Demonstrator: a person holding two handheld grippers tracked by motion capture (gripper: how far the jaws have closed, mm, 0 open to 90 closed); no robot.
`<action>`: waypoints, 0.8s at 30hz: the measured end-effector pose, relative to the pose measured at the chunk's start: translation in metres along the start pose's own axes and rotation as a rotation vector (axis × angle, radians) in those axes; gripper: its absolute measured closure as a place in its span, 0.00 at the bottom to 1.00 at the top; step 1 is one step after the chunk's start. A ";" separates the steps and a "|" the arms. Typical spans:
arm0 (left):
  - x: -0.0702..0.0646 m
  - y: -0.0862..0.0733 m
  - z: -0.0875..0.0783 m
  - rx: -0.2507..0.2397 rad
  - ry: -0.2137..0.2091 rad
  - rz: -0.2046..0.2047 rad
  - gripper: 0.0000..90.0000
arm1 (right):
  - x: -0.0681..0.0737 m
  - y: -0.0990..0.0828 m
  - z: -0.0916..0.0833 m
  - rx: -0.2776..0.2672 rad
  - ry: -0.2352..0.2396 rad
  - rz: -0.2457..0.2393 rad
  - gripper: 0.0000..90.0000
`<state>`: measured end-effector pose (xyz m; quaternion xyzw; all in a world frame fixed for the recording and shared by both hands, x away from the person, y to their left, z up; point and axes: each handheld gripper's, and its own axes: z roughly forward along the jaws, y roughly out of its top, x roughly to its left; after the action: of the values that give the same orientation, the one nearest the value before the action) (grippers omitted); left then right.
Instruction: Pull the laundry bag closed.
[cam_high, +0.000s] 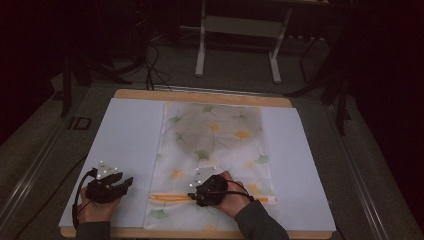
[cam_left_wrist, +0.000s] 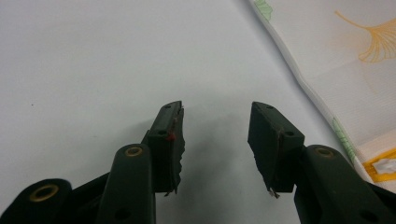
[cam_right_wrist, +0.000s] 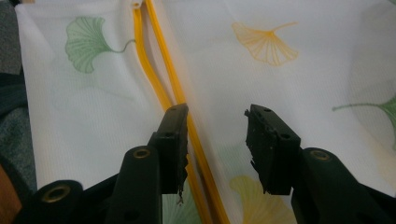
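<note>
Both released: right gripper (cam_right_wrist: 215, 140) straddling the mesh bag's (cam_high: 215, 145) yellow zipper (cam_right_wrist: 161, 88) could snag fabric; left gripper (cam_left_wrist: 215, 140) beside the bag.

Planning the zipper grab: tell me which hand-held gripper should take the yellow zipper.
Right. The right hand-held gripper hangs open over the bag, one jaw right at the zipper. The left hand-held gripper is open over the bare white sheet, beside the bag.

We see a leaf-printed mesh bag (cam_high: 215, 160) lying flat on the white-covered bench (cam_high: 125, 145). Our right tool (cam_high: 196, 196) rests on its orange zipper (cam_high: 170, 198); our left tool (cam_high: 126, 182) sits beside the bag.
</note>
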<state>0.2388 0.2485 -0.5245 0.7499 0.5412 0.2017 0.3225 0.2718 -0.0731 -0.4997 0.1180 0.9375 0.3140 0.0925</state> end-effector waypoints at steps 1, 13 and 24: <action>0.000 0.000 0.000 0.000 -0.002 -0.001 0.62 | 0.001 0.001 0.001 0.000 0.003 0.000 0.65; 0.003 0.000 -0.001 0.001 -0.002 -0.013 0.60 | 0.008 0.017 0.013 -0.011 0.035 -0.032 0.66; 0.005 -0.001 -0.002 0.003 0.003 -0.021 0.59 | 0.011 0.031 0.020 -0.028 0.050 -0.042 0.68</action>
<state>0.2386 0.2540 -0.5234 0.7443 0.5500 0.1987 0.3225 0.2716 -0.0351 -0.4972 0.0891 0.9373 0.3281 0.0772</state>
